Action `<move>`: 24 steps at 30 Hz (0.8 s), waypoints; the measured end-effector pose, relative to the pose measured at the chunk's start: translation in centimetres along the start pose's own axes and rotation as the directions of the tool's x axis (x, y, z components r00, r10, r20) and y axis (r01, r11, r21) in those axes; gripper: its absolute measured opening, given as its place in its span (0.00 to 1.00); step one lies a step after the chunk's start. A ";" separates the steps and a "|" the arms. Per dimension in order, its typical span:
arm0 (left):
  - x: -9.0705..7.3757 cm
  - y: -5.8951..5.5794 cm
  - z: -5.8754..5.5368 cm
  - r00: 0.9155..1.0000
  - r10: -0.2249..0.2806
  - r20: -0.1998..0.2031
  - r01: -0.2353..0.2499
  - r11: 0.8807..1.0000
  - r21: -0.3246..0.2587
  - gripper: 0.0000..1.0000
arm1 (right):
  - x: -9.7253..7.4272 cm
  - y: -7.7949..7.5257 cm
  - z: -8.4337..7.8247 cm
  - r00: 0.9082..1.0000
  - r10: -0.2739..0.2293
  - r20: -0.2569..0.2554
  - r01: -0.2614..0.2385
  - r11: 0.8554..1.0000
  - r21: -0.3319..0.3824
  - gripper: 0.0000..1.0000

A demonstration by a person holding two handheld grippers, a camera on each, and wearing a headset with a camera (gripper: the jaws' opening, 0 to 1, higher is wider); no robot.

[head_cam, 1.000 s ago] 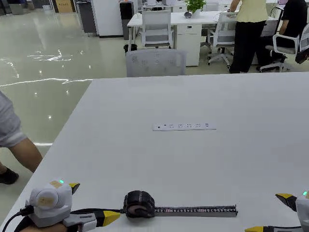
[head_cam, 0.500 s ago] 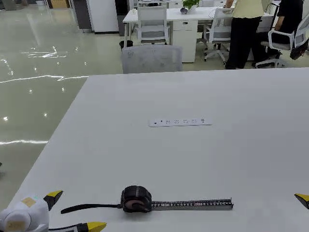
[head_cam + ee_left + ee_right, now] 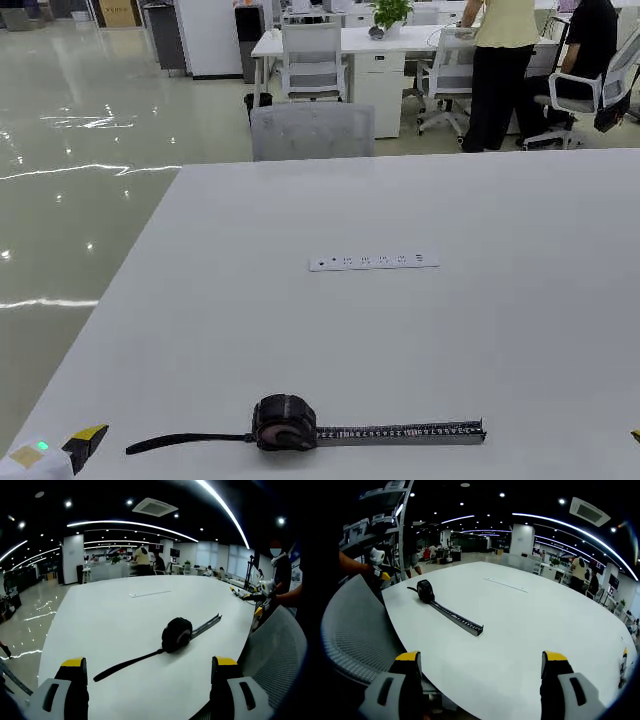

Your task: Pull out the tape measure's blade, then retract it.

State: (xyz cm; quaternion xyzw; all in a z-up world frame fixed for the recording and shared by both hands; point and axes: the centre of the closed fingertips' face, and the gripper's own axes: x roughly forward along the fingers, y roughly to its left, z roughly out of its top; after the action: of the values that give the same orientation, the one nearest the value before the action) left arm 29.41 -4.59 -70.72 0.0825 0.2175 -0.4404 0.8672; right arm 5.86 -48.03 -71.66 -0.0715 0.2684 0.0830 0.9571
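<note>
A black tape measure [image 3: 283,423] lies on the white table [image 3: 400,330] near its front edge. Its blade [image 3: 400,433] is drawn out flat to the right, and a black wrist strap [image 3: 185,440] trails to the left. Nothing holds it. My left gripper [image 3: 150,662] is open and empty, well short of the case [image 3: 176,634]; one of its yellow fingertips [image 3: 88,434] peeks in at the head view's bottom left. My right gripper [image 3: 482,656] is also open and empty, back from the blade's end [image 3: 476,628] and off the table's edge.
A white power strip [image 3: 373,261] lies mid-table. A grey chair [image 3: 312,130] stands at the far edge. A mesh chair back [image 3: 277,655] is close beside the left gripper and also shows as a mesh chair back [image 3: 350,630] by the right. People stand and sit at desks beyond.
Both grippers have drawn back toward the near table edge, away from the tape measure. The tape measure lies as before with its blade out. The head camera has shifted.
</note>
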 end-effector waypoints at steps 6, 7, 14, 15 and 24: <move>0.0 0.0 -0.1 1.000 0.001 0.001 -0.001 1.000 -0.007 1.00 | -0.3 0.2 0.0 1.000 -0.002 -0.009 0.002 1.000 0.007 1.00; 0.0 0.1 -0.2 1.000 0.001 0.000 -0.001 1.000 -0.008 1.00 | -0.4 0.1 0.0 1.000 -0.006 -0.012 0.006 1.000 0.001 1.00; -0.1 0.2 -0.2 1.000 -0.001 -0.012 0.001 1.000 0.002 1.00 | -0.5 0.1 -0.3 1.000 -0.012 -0.013 0.012 1.000 0.021 1.00; -0.1 0.3 -0.1 1.000 0.001 -0.012 -0.001 1.000 0.001 1.00 | -0.4 0.1 -0.4 1.000 -0.011 -0.016 0.011 1.000 0.020 1.00; 0.7 0.0 -0.2 1.000 -0.004 -0.023 0.005 1.000 0.008 1.00 | -0.3 0.3 -0.4 1.000 -0.008 -0.017 0.008 1.000 0.018 1.00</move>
State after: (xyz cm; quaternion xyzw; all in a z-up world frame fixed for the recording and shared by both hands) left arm 29.67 -5.01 -71.20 0.0908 0.2258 -0.4423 0.8632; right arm 5.38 -47.83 -71.87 -0.0648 0.2767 0.0760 0.9558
